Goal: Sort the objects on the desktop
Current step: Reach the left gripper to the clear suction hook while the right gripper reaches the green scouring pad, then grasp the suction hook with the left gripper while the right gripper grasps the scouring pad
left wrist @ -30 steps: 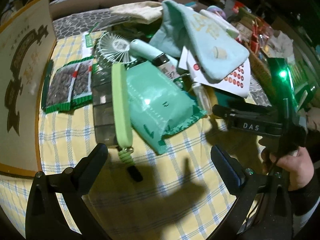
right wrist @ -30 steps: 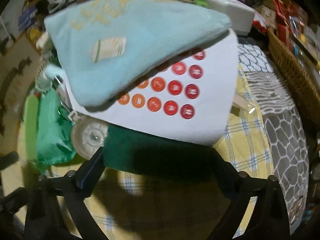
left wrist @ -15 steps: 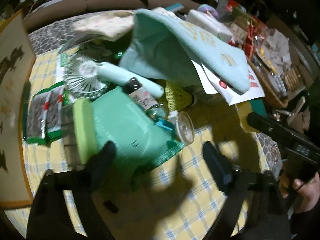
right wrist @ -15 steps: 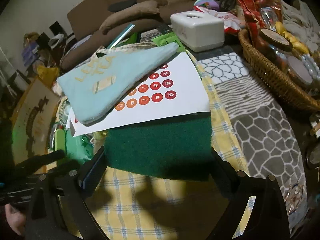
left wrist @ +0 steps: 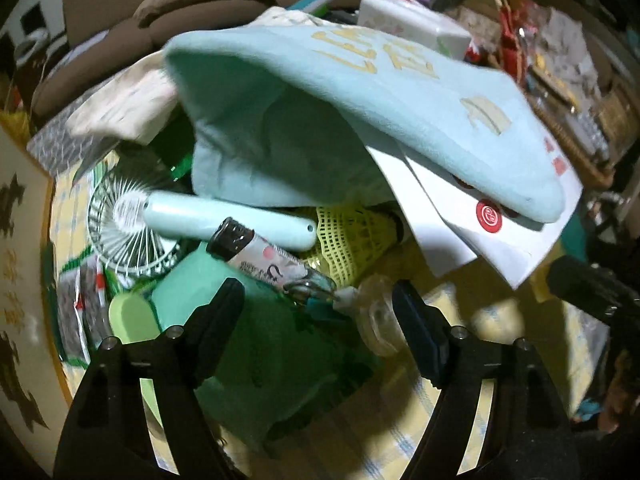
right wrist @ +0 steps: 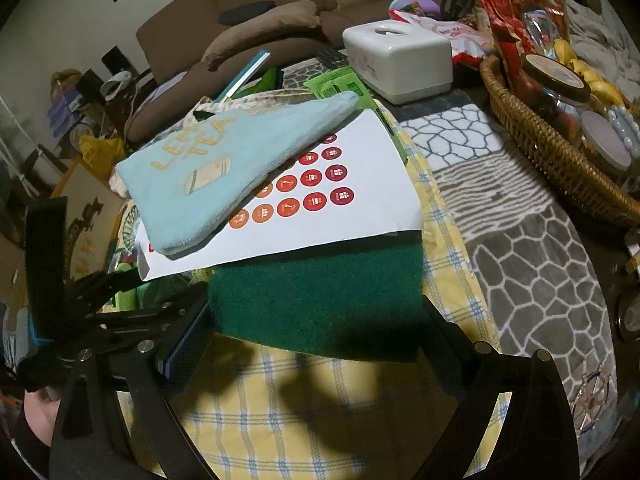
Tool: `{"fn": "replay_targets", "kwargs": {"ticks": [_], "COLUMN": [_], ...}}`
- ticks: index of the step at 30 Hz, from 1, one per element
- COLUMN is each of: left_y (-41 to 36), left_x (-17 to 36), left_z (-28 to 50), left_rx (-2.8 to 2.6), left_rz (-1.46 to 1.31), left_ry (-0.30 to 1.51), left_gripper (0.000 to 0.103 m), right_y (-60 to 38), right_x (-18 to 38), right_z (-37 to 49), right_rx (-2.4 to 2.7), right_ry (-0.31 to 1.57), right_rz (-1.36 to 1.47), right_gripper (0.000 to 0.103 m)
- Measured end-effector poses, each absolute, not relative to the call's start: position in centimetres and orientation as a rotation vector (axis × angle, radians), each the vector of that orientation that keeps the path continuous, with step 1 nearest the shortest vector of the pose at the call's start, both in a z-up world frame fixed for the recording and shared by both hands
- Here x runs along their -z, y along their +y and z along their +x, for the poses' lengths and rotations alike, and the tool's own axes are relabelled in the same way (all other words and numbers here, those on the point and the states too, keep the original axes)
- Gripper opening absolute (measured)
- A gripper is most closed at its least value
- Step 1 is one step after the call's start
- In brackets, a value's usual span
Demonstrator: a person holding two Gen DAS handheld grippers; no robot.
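Lighter [left wrist: 264,258] between closing left tongs [left wrist: 318,306], untouched.

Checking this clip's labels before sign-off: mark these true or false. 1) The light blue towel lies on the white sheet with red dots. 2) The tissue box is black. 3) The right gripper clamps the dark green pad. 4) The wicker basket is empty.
1) True: the light blue towel rests on the white dotted sheet.
2) False: the tissue box is white.
3) True: the right gripper is shut on the dark green pad.
4) False: the wicker basket holds jars and packets.
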State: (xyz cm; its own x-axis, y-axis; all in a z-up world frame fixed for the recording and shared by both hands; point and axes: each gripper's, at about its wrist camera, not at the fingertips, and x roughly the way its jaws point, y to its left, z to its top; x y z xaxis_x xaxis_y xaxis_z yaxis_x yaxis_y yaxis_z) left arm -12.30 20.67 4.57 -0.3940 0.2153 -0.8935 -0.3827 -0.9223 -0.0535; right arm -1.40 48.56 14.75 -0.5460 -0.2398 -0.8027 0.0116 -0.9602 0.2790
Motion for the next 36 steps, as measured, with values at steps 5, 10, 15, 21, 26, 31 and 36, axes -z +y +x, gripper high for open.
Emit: {"fn": "replay_targets", "kwargs": {"ticks": [5,10,15,21,26,31,36], "left_y": [20.9,19.8,19.0,19.5,19.2,19.4,22.0], "left_x": [-4.5,-4.1,-4.5,-3.9,-3.6,-4.8,-5.2], "left_z": [-12.2,-11.9,-10.1,-6.0,-2.6,-1.9,-2.5], "left_rx": [-2.315,-2.245,-2.183,-2.085,-2.061,-2.082,-2.095], "left_rz": [-1.449,-1.47,-1.445,-1.442,-1.425,-1.366,-1.321], "left_ry": [0.195,0.056,-0.037,-0.037,0.005,0.017,0.146], "left_gripper": [0.041,0.041,0.035,0.003,0.006,0.032,0.042], "right_y": [48.5,48.6,48.4,48.5,48.6,48.5,48.6], "right_x": [-14.7,-14.7,-14.6,-14.4,-14.4,-14.5,-14.5], "right_z": [-1.5,-1.4,-1.4,-1.5,-1.4,-1.4,-1.3], "right_rx": [2.612,2.61,2.603,2.598,2.594,2.594,2.592], "right_ry": [-0.356,-0.362,-0.357,-0.353,-0.365,-0.363,-0.371], "right_rz": [1.419,1.418,1.422,1.433,1.436,1.432,1.434], "right_gripper": [0.096,0.096,0.096,0.096,0.096,0.096,0.096]}}
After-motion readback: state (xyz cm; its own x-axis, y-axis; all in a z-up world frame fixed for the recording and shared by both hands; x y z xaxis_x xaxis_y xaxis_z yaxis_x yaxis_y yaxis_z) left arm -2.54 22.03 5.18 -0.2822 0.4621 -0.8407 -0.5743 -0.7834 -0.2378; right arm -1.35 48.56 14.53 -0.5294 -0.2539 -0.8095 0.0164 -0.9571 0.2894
